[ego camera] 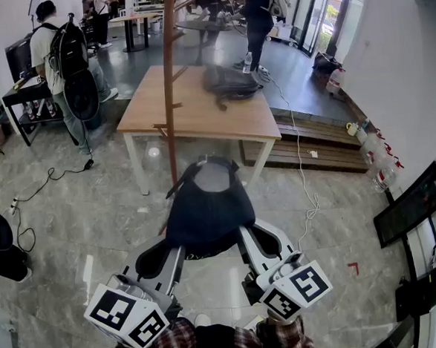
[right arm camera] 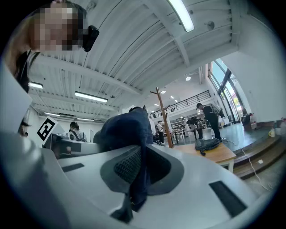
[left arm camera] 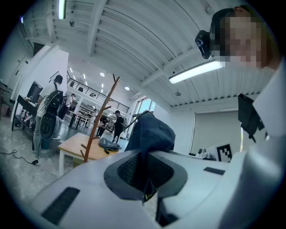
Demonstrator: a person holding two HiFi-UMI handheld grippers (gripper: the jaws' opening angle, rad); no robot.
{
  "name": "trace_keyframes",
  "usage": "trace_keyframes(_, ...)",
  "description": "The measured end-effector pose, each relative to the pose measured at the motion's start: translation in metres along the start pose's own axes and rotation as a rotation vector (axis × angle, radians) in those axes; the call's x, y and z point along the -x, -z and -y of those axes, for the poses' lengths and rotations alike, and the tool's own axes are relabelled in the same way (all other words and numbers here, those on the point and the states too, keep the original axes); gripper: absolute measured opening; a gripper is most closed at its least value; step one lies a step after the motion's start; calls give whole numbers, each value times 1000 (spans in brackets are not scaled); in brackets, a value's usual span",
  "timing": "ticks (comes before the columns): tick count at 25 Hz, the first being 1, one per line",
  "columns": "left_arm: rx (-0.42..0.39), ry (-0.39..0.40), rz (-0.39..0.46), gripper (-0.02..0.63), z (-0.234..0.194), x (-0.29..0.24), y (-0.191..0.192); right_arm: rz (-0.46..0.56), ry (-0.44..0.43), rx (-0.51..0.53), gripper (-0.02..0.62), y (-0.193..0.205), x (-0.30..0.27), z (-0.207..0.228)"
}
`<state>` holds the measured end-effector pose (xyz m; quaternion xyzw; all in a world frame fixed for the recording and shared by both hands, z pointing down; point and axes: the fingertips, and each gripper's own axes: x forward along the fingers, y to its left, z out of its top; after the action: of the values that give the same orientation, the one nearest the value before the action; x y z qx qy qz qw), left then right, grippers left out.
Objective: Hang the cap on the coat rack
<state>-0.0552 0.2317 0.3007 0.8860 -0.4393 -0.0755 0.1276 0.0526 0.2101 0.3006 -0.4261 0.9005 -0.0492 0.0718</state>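
Note:
A dark navy cap (ego camera: 208, 207) hangs in the air between both grippers, its opening facing away from me. My left gripper (ego camera: 172, 248) is shut on the cap's left edge, and my right gripper (ego camera: 245, 238) is shut on its right edge. In the left gripper view the cap (left arm camera: 149, 134) bulges above the jaws, with its fabric pinched between them. In the right gripper view the cap (right arm camera: 127, 132) shows the same, pinched between the jaws. The wooden coat rack (ego camera: 169, 76) stands just beyond the cap; its pole and side pegs rise in front of the table.
A wooden table (ego camera: 198, 108) behind the rack carries a dark backpack (ego camera: 230, 82). People stand at the far left (ego camera: 61, 61) and far back (ego camera: 258, 18). Cables trail over the tiled floor (ego camera: 72, 217). A low wooden platform (ego camera: 313, 148) lies to the right.

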Motion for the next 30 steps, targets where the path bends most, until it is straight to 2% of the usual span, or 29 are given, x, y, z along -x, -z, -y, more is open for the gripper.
trace_keyframes(10,-1,-46,-13,18,5,-4,4,-19,-42,-38,20,6,2,8)
trace_keyframes(15,14,-63,-26,18,0,-14,18,-40,-52,-63,20,21,0,20)
trace_keyframes(18,26,-60,-31,18,-20,-27,19,-53,-44,-67,20,29,-19,29)
trace_keyframes(23,32,-32,-45,18,-71,-72,-5,-55,-11,-69,20,20,-81,57)
trace_keyframes(30,19,19,-44,18,-113,-114,-8,-34,14,-56,20,27,-131,90)
